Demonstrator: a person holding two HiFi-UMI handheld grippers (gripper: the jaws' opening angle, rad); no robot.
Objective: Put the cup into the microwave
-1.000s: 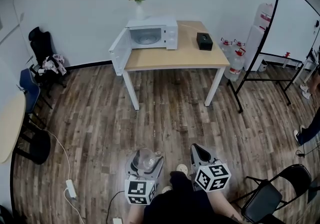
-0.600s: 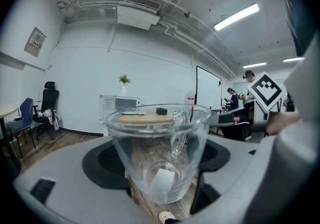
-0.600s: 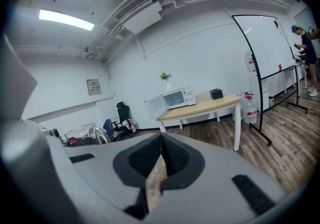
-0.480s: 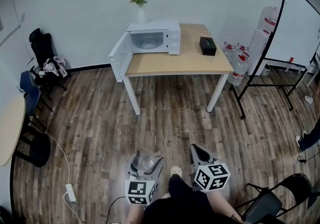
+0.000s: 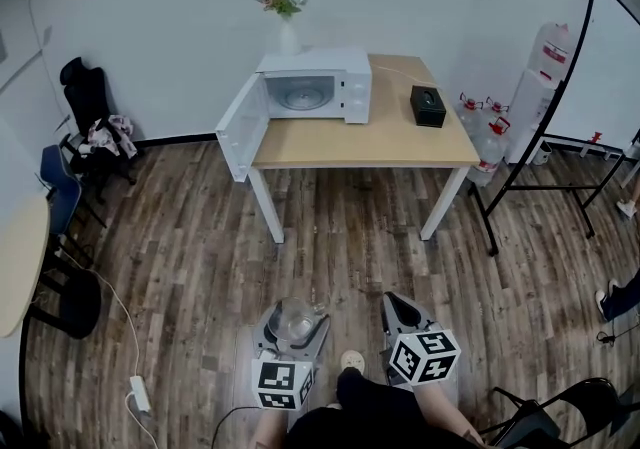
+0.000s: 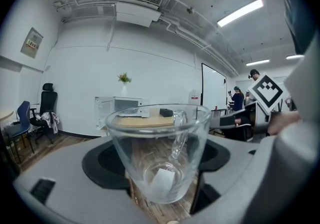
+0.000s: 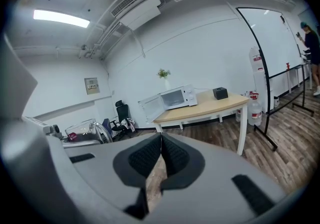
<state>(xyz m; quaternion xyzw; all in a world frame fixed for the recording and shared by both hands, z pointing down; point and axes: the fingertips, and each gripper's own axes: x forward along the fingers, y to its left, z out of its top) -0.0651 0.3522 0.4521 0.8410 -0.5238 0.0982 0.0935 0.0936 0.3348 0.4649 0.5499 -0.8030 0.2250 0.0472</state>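
Nearest, the left gripper [image 5: 294, 318] is clamped on a clear glass cup [image 6: 159, 150], and the right gripper [image 5: 400, 309] beside it has its jaws pressed together on nothing. Well across the floor [image 5: 350, 237], the microwave [image 5: 312, 87] stands open at the far left corner of the tabletop [image 5: 370, 142], its door [image 5: 238, 129] jutting past the edge. Smooth glass might slip in transit, or strike that door.
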